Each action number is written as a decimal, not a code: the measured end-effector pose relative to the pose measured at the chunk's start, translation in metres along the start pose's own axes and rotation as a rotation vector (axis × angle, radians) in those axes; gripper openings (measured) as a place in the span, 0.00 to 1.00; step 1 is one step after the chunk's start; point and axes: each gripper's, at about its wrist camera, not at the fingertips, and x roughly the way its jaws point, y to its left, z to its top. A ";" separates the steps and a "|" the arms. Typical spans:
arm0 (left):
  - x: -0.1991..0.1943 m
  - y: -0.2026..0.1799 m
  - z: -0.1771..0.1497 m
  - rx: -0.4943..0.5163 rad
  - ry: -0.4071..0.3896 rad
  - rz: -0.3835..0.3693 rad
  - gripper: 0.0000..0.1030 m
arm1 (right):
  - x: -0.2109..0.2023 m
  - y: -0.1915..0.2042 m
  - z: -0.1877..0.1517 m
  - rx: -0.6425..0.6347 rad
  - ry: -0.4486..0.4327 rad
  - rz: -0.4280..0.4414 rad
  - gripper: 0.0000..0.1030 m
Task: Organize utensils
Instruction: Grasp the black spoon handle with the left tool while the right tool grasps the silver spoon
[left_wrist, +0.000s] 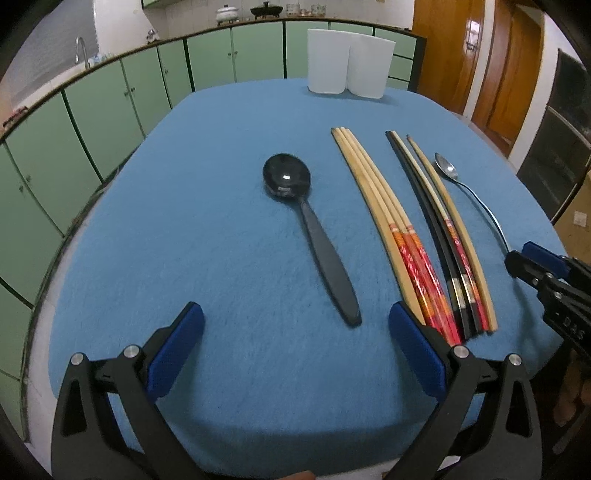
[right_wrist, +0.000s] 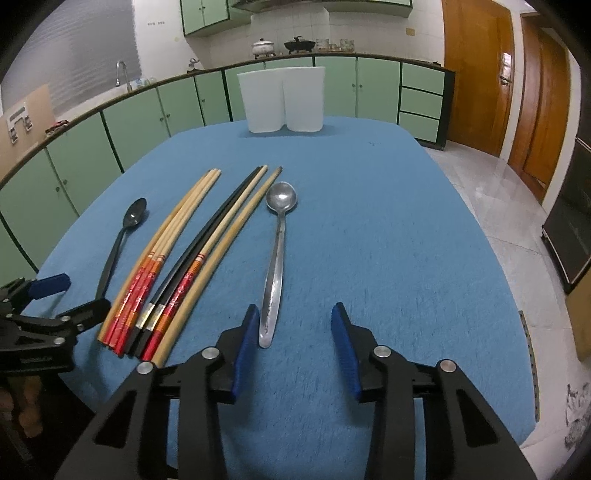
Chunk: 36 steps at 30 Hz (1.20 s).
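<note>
Just beside the half-open right hand-held gripper (right_wrist: 293, 332), the steel spoon (right_wrist: 275, 266) is laid, ungripped. Chopsticks (right_wrist: 177, 266) are spread on the blue table (right_wrist: 388, 240). Green cabinets (right_wrist: 147, 110) are seen behind.

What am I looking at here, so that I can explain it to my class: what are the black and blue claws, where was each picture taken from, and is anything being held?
There is no robot: a person holds a two-finger gripper in each hand, each with a camera looking along its fingers. One picture comes from the left gripper, the other from the right gripper. Both stand open and hold nothing. On the blue table lie a black spoon, a bundle of chopsticks and a metal spoon, whose handle end lies just beside the right gripper's left pad. Two white containers stand at the far edge, probably for sorting the utensils.
</note>
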 end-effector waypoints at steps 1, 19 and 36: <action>-0.001 0.000 -0.001 -0.001 -0.007 0.001 0.92 | 0.001 0.000 0.000 -0.005 -0.002 0.001 0.39; -0.013 -0.007 -0.007 -0.041 -0.092 -0.028 0.41 | -0.001 0.005 -0.006 -0.030 -0.039 0.027 0.27; -0.047 0.015 0.019 -0.094 -0.107 -0.093 0.12 | -0.042 0.007 0.030 0.001 -0.084 0.101 0.09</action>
